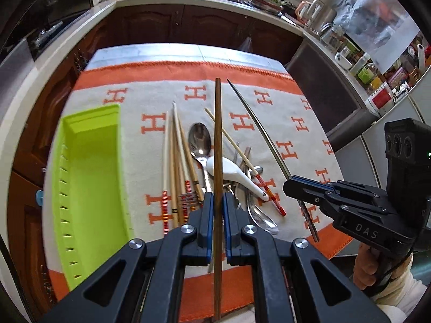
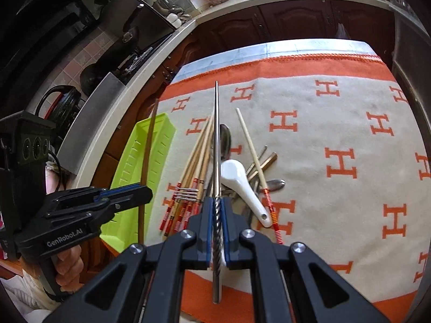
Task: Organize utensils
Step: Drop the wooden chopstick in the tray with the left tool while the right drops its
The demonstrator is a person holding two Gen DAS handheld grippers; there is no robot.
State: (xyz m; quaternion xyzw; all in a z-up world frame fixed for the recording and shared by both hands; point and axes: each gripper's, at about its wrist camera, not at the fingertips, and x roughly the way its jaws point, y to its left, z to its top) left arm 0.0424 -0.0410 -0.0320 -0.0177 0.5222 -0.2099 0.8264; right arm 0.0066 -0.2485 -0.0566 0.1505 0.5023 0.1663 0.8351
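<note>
My left gripper (image 1: 217,202) is shut on a dark brown wooden chopstick (image 1: 217,140) that points away, held above the pile. My right gripper (image 2: 217,207) is shut on a metal chopstick (image 2: 217,140) with a twisted handle, also pointing away. Below them lies a pile of utensils: several bamboo chopsticks (image 1: 175,156) with red-striped ends, a white ceramic spoon (image 1: 237,173), a metal spoon (image 1: 200,140) and other metal pieces partly hidden. A lime green tray (image 1: 91,177) lies at the left, empty. The right gripper shows in the left wrist view (image 1: 307,188); the left one shows in the right wrist view (image 2: 126,192).
The utensils lie on a beige and orange cloth (image 1: 269,102) with H marks that covers the table. Dark wood cabinets (image 1: 188,24) and a counter with a sink stand behind. Shelves with jars (image 1: 377,75) stand at the right.
</note>
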